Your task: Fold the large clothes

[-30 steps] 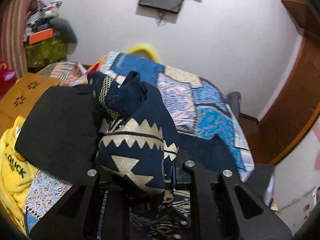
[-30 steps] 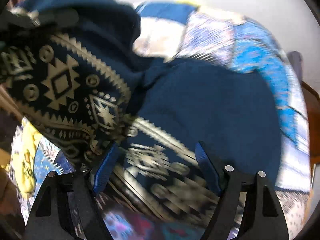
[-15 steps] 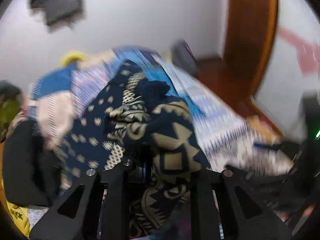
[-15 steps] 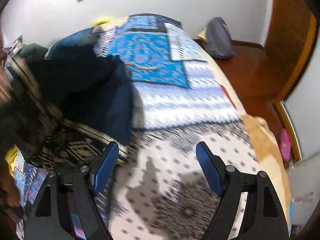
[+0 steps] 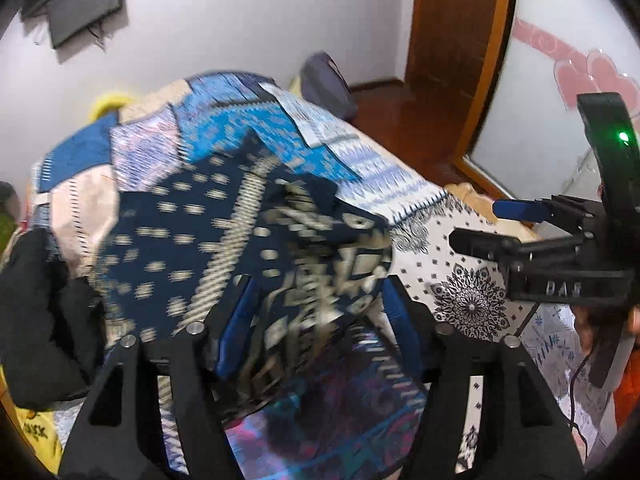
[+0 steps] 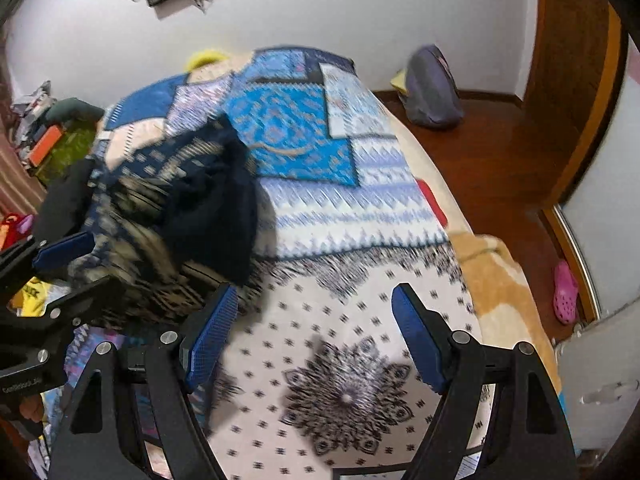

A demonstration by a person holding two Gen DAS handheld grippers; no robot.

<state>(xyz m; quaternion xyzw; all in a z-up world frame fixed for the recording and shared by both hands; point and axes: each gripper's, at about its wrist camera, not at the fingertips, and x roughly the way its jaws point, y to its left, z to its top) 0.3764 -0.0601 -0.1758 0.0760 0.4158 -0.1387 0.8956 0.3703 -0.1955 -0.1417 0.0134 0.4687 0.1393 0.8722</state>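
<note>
**Letting go of the patterned garment on the bed**

Nearest us, our left tool (image 5: 316,312) is spreading its jaws; the navy-and-gold patterned garment (image 5: 248,248) is bunched between the blue pads (image 5: 234,320), and blur hides whether they touch it. We judge this a release step. To do it well, we open fully before pulling back so no fold snags on a pad, and we withdraw straight out so the pile isn't dragged.

Our right tool (image 6: 316,340) hangs wide apart and empty over the white medallion sheet (image 6: 348,396), just beside the garment's edge. It looks ready to pin or smooth the heap.

Further off, the garment lies crumpled on the bed's left side, on the blue patchwork cover (image 6: 296,128), next to a black cloth (image 5: 36,312). It isn't flat yet; we should spread it before any fold.
</note>
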